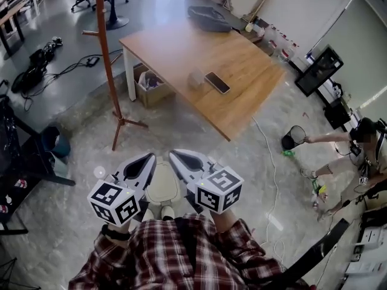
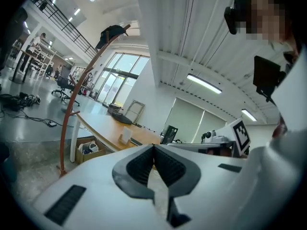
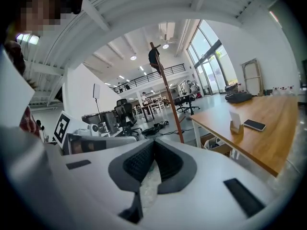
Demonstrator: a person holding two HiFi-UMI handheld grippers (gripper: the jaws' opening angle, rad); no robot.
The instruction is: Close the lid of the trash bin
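Both tongs are pinched closed on nothing, left gripper point(image 1: 147, 158) and right gripper point(image 1: 176, 155) side by side, noses out toward the wooden table point(image 1: 199, 59). The pale trash bin point(image 1: 162, 189) sits straight below, between them and just ahead of the person's shoes point(image 1: 168, 212). Whether its lid lies fully flat can't be told from above. Neither gripper view shows the bin, so a blind push down could land off-centre, slide off the smooth top or tip the bin.
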